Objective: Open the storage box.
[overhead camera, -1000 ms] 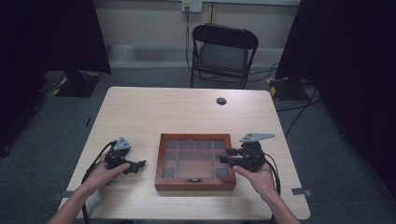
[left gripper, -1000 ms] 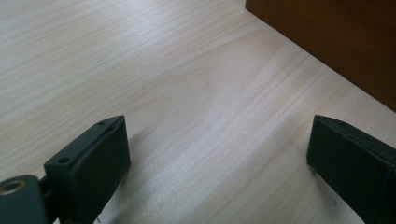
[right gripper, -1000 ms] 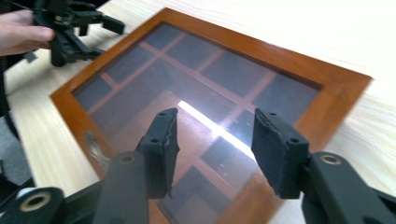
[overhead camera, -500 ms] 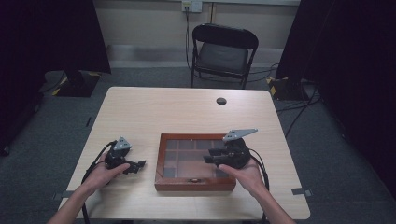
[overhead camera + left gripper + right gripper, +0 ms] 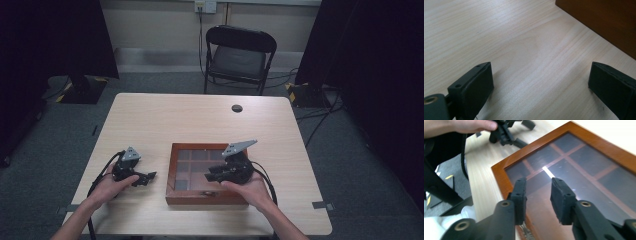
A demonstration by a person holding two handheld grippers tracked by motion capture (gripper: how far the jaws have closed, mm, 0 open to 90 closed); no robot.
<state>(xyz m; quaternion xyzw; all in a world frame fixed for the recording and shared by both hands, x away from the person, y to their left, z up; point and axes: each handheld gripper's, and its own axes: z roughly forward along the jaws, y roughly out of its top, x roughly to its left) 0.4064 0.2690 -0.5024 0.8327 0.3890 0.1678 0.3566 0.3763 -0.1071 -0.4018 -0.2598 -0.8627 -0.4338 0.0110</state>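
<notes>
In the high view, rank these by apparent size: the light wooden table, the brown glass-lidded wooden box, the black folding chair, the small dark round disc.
1. Light wooden table
2. Black folding chair, though it stands farther from the camera, so this is by look alone
3. Brown glass-lidded wooden box, not far behind the chair
4. Small dark round disc

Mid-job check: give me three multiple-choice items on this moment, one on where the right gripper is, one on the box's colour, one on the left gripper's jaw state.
1. Where is the right gripper?
A. over the box's glass lid
B. by the table's far edge
C. on the chair

2. What colour is the box frame?
A. white
B. reddish brown
C. blue

3. How do the left gripper jaws stand?
A. shut on a cable
B. shut on the box
C. open, nothing between them

Answers: 1 A, the right gripper view looks down on the lid between its jaws. 2 B, the wooden frame shows that colour in the high view. 3 C, the left gripper view shows bare table between wide-apart jaws.
</notes>
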